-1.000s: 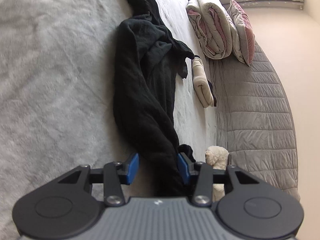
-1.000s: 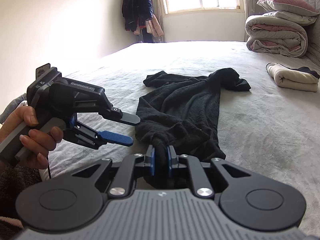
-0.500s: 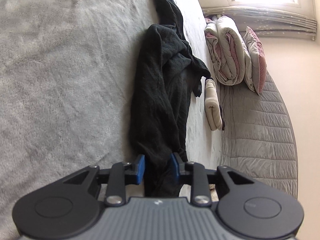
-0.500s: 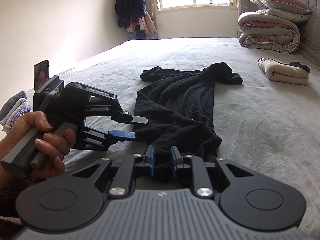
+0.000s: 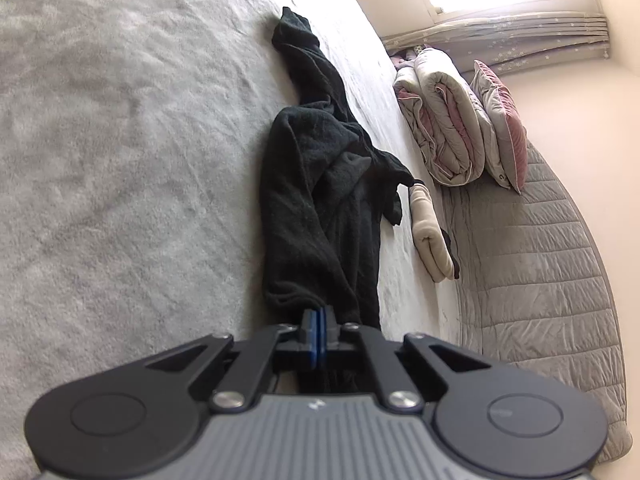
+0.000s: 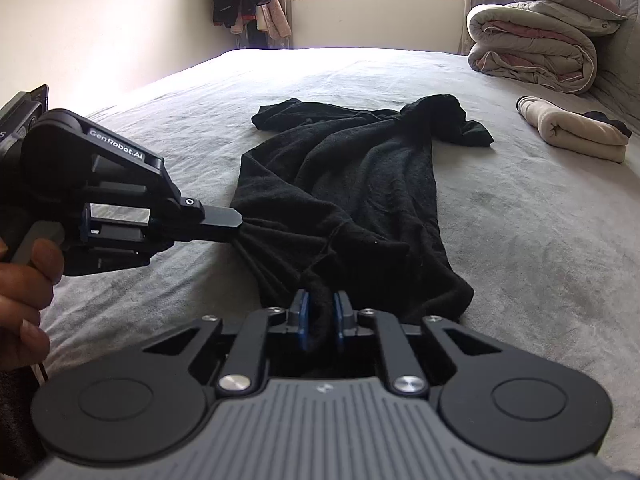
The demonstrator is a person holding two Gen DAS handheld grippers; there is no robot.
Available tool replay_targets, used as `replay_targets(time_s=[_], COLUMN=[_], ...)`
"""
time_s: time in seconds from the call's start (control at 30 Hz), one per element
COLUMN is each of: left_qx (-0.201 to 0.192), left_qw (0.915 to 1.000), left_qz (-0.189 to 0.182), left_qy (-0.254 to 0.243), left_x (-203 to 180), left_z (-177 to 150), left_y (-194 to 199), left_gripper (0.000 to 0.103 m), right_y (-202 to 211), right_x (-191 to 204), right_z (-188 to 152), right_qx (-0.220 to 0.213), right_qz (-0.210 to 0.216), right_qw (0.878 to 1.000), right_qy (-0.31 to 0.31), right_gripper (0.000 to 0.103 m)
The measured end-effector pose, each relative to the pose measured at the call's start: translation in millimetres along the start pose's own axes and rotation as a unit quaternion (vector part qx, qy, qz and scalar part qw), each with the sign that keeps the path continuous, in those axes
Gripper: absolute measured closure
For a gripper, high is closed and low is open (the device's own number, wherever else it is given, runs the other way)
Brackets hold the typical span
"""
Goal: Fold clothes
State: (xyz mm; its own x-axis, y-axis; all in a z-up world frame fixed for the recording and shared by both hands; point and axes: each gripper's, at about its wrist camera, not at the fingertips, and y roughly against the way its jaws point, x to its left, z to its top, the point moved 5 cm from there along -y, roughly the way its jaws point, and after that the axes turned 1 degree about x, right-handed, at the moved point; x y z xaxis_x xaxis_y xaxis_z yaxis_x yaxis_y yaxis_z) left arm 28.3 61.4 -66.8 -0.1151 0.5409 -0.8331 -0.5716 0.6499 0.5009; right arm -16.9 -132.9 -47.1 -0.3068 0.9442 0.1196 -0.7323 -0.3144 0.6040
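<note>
The black garment [image 6: 352, 184] is clamped at its near hem by the left hand-held gripper [image 6: 236, 222]; the right hand-held gripper [image 6: 320, 320] is closing on bunched cloth. The hem should be drawn taut and level.

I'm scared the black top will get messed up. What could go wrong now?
1. Both claws pinch only the near edge of the black top. The left claw is shut on a thin bunch, which might slip out.
2. The right claw is closing on a bunched fold, so lifting may leave the top twisted.
3. The far sleeve lies crumpled and could drag toward the folded cream garment.
</note>
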Motion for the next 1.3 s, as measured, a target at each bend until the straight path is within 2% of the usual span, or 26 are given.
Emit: replay_targets(time_s=[0.2, 0.3, 0.47, 0.6, 0.77, 0.93, 1.03, 1.13, 1.2, 1.23, 1.27, 1.3], left_qx=[-0.025, -0.037, -0.073, -0.093, -0.118, -0.136, -0.132, -0.115, -0.105, -0.100, -0.095, -0.091], left_qw=[0.9989, 0.9978, 0.9936, 0.9914, 0.9827, 0.9737, 0.9732, 0.9789, 0.9828, 0.9838, 0.9844, 0.9847], left_qz=[0.005, 0.011, 0.046, 0.063, 0.108, 0.142, 0.147, 0.133, 0.118, 0.115, 0.116, 0.118], left_qy=[-0.040, -0.054, -0.073, -0.067, -0.092, -0.115, -0.118, -0.103, -0.097, -0.094, -0.092, -0.091], left_x=[-5.4, -5.7, 0.8, 9.8, 13.1, 19.4, 25.0, 30.0, 32.4, 34.2, 36.4, 38.7], left_z=[25.1, 39.7, 66.2, 87.4, 108.2, 122.0, 125.3, 121.4, 116.8, 114.0, 110.8, 107.6], left_y=[31.9, 49.0, 80.8, 104.1, 119.9, 112.6, 101.0, 94.1, 92.6, 92.4, 92.5, 92.6], left_gripper=[0.102, 0.102, 0.102, 0.102, 0.102, 0.102, 0.101, 0.099, 0.086, 0.073, 0.065, 0.063], right_y=[35.7, 46.0, 51.4, 44.0, 24.2, 9.4, 6.5, 5.6, 1.9, -2.4, -5.6, -8.0], right_x=[10.8, 27.2, 65.9, 91.3, 110.2, 112.1, 106.8, 91.5, 77.2, 68.4, 60.0, 51.9], right_z=[10.3, 17.1, 21.5, 19.4, 15.7, 9.2, 8.3, 14.3, 19.9, 22.9, 24.3, 24.6], right_qx=[-0.058, -0.070, -0.071, -0.056, -0.034, -0.016, -0.013, -0.012, -0.007, -0.004, -0.001, 0.003], right_qz=[0.091, 0.142, 0.208, 0.235, 0.243, 0.219, 0.195, 0.160, 0.136, 0.125, 0.115, 0.107], right_qw=[0.994, 0.987, 0.975, 0.967, 0.964, 0.969, 0.973, 0.979, 0.983, 0.986, 0.988, 0.989], right_qy=[-0.006, 0.002, 0.044, 0.077, 0.098, 0.112, 0.122, 0.129, 0.122, 0.114, 0.107, 0.100], right_gripper=[0.094, 0.094, 0.097, 0.097, 0.097, 0.097, 0.097, 0.098, 0.098, 0.098, 0.098, 0.098])
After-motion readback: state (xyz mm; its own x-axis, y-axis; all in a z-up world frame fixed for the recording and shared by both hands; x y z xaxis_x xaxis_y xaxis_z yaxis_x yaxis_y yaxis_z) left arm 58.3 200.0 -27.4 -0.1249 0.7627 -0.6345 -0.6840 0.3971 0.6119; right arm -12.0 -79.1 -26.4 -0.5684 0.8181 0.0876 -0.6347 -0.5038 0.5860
